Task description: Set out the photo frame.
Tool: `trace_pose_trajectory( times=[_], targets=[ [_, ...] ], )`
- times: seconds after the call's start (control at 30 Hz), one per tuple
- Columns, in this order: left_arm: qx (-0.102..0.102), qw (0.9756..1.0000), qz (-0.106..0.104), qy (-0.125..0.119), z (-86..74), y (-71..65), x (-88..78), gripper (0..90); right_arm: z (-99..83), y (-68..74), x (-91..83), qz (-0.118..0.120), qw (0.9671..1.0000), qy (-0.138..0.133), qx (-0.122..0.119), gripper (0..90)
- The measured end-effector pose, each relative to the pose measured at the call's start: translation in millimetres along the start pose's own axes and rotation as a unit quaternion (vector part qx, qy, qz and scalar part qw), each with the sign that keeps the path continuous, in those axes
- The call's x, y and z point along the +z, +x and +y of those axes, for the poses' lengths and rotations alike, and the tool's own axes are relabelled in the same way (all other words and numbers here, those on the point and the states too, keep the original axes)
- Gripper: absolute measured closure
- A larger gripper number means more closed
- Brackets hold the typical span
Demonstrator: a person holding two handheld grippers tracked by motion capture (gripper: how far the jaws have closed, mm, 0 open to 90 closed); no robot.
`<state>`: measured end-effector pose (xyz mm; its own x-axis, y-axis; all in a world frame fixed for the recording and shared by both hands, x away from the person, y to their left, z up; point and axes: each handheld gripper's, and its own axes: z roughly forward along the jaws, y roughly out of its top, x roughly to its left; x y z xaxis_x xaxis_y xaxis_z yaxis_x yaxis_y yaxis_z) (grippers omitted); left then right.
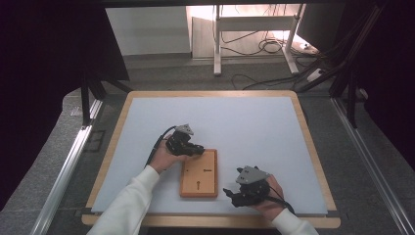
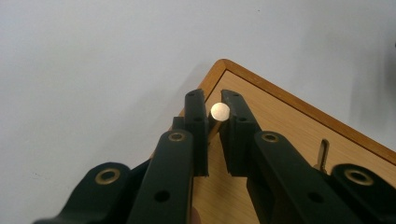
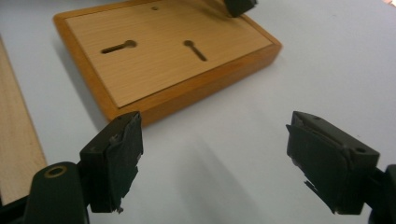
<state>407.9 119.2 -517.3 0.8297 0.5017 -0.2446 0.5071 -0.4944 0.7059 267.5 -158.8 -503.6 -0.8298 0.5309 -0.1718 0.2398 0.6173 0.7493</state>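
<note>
The right gripper [image 1: 234, 195] is hovering nearest the person over the white mat [image 1: 254, 122], its jaws spread wide with nothing between them, just right of the board [image 1: 199, 173]. The wooden board is lying flat on the mat between both hands, two keyhole slots [image 3: 119, 46] cut in its face. At its far left corner, the left gripper [image 1: 198, 150] is pinching a small metal pin [image 2: 220, 111] over the board's edge.
</note>
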Motion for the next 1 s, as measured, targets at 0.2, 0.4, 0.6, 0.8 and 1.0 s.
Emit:
trace_pose_trajectory(
  times=[0.2,0.4,0.6,0.8,1.0],
  targets=[
    [-0.005,0.9999,-0.011,0.000,0.7,3.5,0.2,82.0,7.8,16.3,6.9,0.010,0.9996,0.003,-0.026,15.6],
    [-0.014,0.9996,-0.025,0.004,2.6,8.3,0.5,81.8,16.7,34.2,21.1,0.003,0.9977,0.011,-0.066,11.6],
    [-0.016,0.9994,-0.029,0.007,3.5,9.6,0.7,81.9,21.9,42.7,36.5,-0.011,0.9958,0.021,-0.088,10.2],
    [-0.017,0.9994,-0.029,0.008,3.7,9.8,0.6,81.9,25.7,52.1,51.2,-0.029,0.9918,0.035,-0.120,9.9],
    [-0.018,0.9994,-0.027,0.008,3.8,9.5,0.7,81.9,27.4,58.1,57.0,-0.054,0.9875,0.037,-0.143,11.8]
  ],
)
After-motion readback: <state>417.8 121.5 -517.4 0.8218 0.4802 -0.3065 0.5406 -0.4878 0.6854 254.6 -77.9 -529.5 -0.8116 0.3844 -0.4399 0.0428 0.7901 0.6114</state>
